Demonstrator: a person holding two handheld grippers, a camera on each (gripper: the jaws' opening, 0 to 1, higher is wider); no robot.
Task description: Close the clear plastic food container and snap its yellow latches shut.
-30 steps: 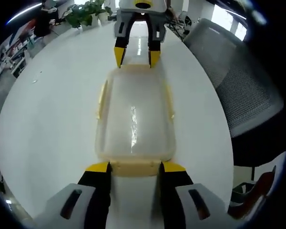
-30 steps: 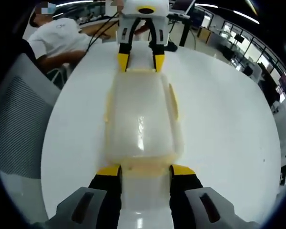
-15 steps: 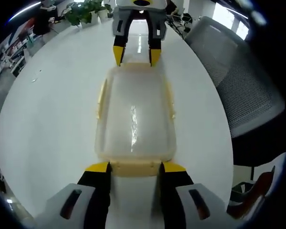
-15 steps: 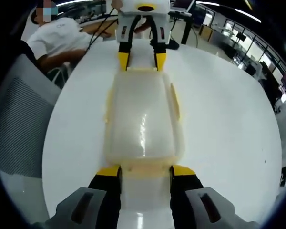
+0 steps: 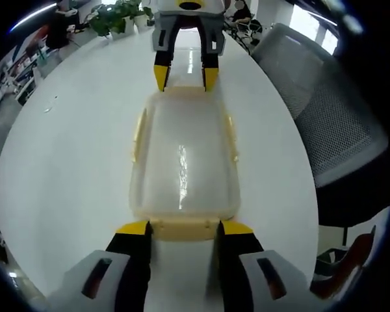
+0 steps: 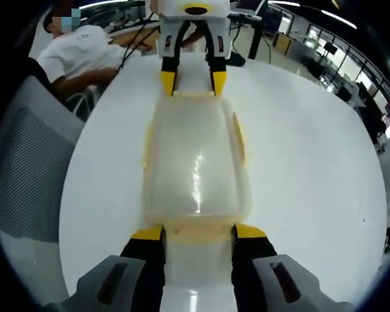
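Clear plastic food container [image 5: 184,162] [image 6: 195,162], lid on, lying flat on a white table [image 5: 65,162] [image 6: 312,169]; its long axis runs from one gripper to the other, one short end toward each. Yellow side latches [image 5: 138,133] [image 6: 238,138] sit along both long edges; whether they are snapped down cannot be told through the hazy plastic. End latch [image 5: 184,229] [image 6: 198,232] at each near short edge, pale yellow. In the left gripper view, left gripper [image 5: 184,227] has its jaws spread, the yellow tips just either side of the near end latch, at the container's short edge; contact cannot be judged. Right gripper [image 5: 184,77] stands at the far short end, jaws spread, tips at the rim. In the right gripper view the arrangement mirrors: right gripper [image 6: 198,232] spread at the near end, left gripper [image 6: 188,81] spread at the far end. Container contents not discernible. Grey mesh chair [image 5: 331,117] [image 6: 26,169] beside the table, partly cut off. Potted plant [image 5: 114,18] at the far table edge. Seated person [image 6: 84,55] beyond the far left of the table, partly cut off.
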